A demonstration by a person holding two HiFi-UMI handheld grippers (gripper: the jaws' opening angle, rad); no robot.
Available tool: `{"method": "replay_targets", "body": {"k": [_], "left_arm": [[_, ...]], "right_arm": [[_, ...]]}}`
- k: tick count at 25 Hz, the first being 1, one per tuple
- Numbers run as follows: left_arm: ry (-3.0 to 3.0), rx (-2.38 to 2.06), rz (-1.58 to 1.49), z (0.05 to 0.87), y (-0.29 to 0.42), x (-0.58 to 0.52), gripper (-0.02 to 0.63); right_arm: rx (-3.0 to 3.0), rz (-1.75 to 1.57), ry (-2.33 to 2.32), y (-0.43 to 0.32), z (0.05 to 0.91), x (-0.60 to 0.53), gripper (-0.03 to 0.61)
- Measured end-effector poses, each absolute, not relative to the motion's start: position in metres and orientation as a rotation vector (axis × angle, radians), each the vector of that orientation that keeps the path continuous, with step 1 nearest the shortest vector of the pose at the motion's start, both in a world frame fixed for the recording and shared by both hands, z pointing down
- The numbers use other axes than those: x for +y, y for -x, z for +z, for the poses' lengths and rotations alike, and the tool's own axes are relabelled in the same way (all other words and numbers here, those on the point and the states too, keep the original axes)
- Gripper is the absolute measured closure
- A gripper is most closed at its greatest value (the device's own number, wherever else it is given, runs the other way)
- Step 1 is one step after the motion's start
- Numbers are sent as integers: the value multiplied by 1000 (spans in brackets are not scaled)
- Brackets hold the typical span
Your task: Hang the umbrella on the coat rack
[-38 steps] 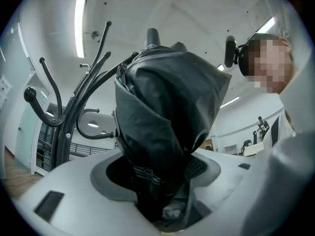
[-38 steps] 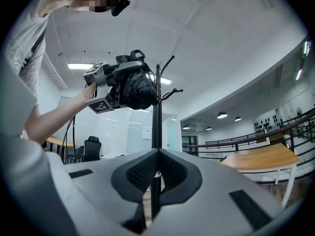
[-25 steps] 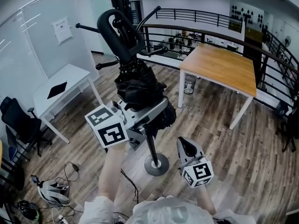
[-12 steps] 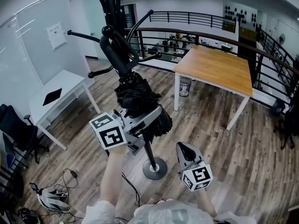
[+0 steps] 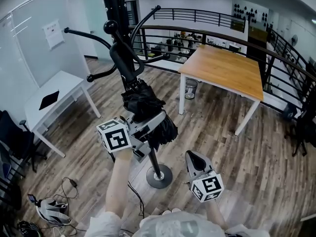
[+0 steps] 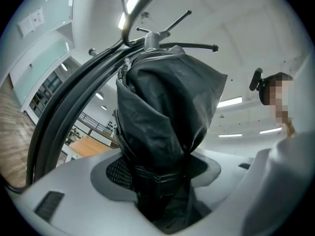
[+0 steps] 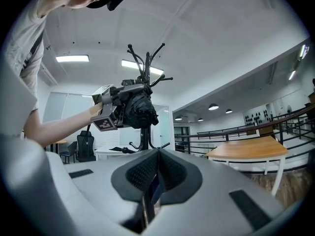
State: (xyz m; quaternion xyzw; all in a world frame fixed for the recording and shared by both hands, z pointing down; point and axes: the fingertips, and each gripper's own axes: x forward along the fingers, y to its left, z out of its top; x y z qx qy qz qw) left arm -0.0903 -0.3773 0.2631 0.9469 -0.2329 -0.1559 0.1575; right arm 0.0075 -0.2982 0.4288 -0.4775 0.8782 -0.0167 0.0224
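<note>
My left gripper point(image 5: 146, 126) clamps folded black fabric umbrella point(image 5: 143, 102) at strap; curved handle up among black metal coat rack point(image 5: 159, 176) arms (hooked? unclear). I'd lower slowly till hook catches, then release. Right gripper point(image 5: 196, 158) pressed together, empty.

My umbrella point(image 6: 162, 117) is black cloth, crinkly and a bit shiny, and its handle point(image 5: 126, 63) looks like smooth glossy plastic. The coat rack point(image 5: 159, 176) looks like smooth dark metal. My left gripper point(image 6: 160, 173) is matt grey plastic with rough dotted pads point(image 6: 115, 171), and the table point(image 5: 222, 70) top and the floor point(image 5: 256, 167) are wood.
</note>
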Motion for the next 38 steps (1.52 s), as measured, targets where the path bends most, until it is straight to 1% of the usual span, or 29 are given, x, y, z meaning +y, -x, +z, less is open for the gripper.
{"method": "replay_targets", "body": {"k": [11, 17, 29, 33, 38], "left_arm": [[-2730, -761, -421, 283, 103, -398, 318], [-2741, -942, -448, 293, 117, -408, 318], [-2699, -1103, -605, 294, 138, -407, 318], [-2655, -1214, -674, 299, 148, -410, 305], [-2568, -1234, -739, 307, 158, -405, 285]], "right_arm": [[2743, -73, 1484, -3, 436, -305, 548], [2742, -83, 1492, -7, 441, -302, 548], [2756, -120, 1489, -6, 450, -291, 548], [2770, -145, 1477, -5, 455, -286, 548], [2772, -147, 1463, -6, 456, -278, 548]]}}
